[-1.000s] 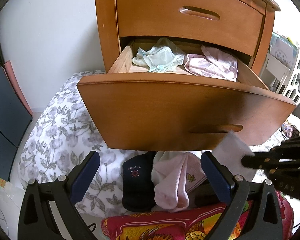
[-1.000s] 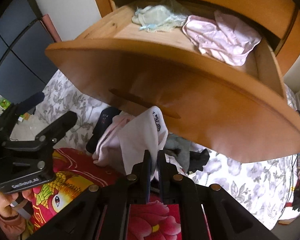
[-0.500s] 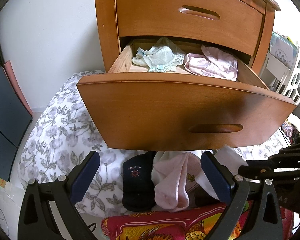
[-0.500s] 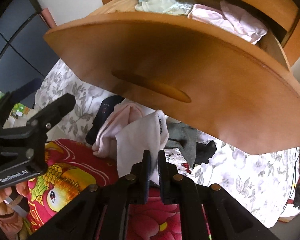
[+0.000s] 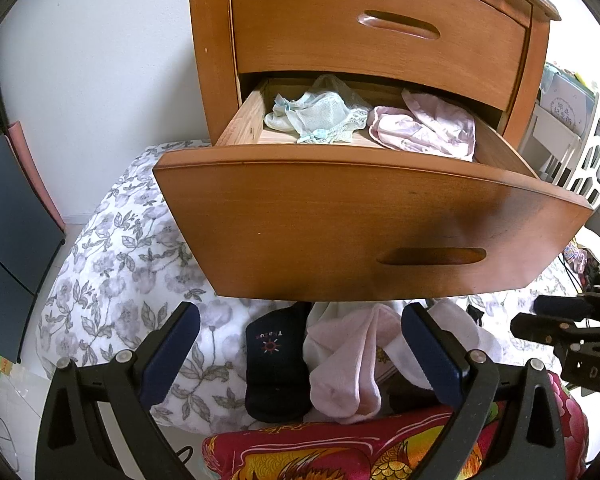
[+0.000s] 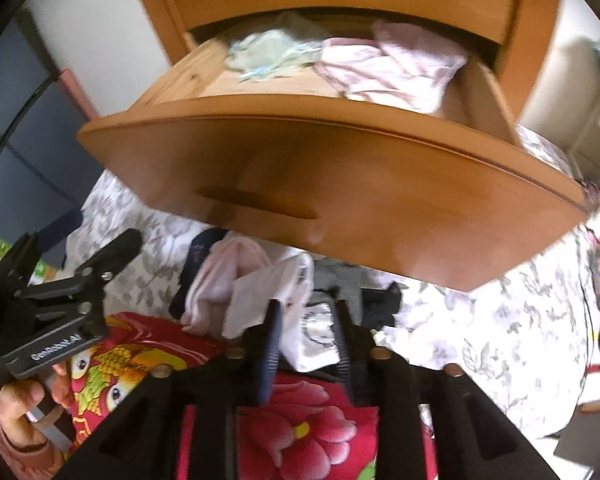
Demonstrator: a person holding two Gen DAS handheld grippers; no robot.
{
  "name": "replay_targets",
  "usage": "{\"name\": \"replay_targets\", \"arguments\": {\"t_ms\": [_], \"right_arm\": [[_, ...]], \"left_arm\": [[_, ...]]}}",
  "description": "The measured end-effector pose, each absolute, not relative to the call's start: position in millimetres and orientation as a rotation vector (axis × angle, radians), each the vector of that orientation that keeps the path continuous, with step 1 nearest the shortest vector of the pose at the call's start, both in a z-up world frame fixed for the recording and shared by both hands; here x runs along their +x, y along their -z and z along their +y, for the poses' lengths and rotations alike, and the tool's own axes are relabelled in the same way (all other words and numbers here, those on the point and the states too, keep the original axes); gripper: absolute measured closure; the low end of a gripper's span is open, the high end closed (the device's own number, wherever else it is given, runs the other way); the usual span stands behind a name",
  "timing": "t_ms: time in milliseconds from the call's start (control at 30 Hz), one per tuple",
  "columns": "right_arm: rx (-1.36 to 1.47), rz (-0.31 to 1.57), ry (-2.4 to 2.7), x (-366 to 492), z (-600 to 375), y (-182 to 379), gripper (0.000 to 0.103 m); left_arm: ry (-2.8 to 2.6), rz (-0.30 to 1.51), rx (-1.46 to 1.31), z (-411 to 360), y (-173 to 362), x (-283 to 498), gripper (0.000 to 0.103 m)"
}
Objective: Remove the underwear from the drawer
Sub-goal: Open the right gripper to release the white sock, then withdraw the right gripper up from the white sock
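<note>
Below the pulled-out curved-front orange-brown wooden drawer [image 5: 364, 224], the right hand-held gripper [image 6: 308, 320] is opening its jaws over a white folded cloth garment [image 6: 272, 296] that sits on the heap of clothes on the grey floral-print bedspread [image 5: 120, 264]; the garment lies just ahead of the pads, no longer pinched. The left hand-held gripper [image 5: 300, 344] hangs with its blue pads spread wide and holds nothing, just below the drawer front. Inside the drawer two pieces remain: a crumpled pale-green lace underwear [image 5: 320, 114] at its left and a rumpled pale-pink underwear [image 5: 424, 130] at its right. The risks from here: the white garment could snag on a ridged pad as the gripper lifts away and be dragged off the heap, and a hasty rise could knock the gripper against the drawer's overhanging front. Thin lace may also slip from a shallow pinch.
</note>
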State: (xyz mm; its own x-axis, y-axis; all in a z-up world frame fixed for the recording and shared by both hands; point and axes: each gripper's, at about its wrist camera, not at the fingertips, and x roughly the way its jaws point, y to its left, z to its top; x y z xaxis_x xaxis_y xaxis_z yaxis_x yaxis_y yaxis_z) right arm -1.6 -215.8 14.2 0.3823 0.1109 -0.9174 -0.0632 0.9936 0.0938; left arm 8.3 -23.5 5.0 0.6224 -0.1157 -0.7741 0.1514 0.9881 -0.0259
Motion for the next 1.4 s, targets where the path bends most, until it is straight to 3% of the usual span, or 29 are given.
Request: {"name": "replay_targets", "arguments": {"t_ms": [33, 400, 567, 1400], "right_arm": [[0.043, 1.170, -0.090, -3, -217, -14, 0.048], [0.087, 1.105, -0.022, -15, -228, -18, 0.022], [0.099, 1.093, -0.005, -15, -226, -14, 0.001], [0.113, 0.960, 0.033, -23, -222, -12, 0.000]], "left_arm": [[0.154, 0.886, 0.044, -24, -5, 8, 0.002], [0.152, 0.891, 0.055, -23, -3, 7, 0.002], [0.153, 0.896, 0.052, -23, -3, 8, 0.002], [0.138, 0.906, 0.082, -26, -1, 8, 0.002]]}}
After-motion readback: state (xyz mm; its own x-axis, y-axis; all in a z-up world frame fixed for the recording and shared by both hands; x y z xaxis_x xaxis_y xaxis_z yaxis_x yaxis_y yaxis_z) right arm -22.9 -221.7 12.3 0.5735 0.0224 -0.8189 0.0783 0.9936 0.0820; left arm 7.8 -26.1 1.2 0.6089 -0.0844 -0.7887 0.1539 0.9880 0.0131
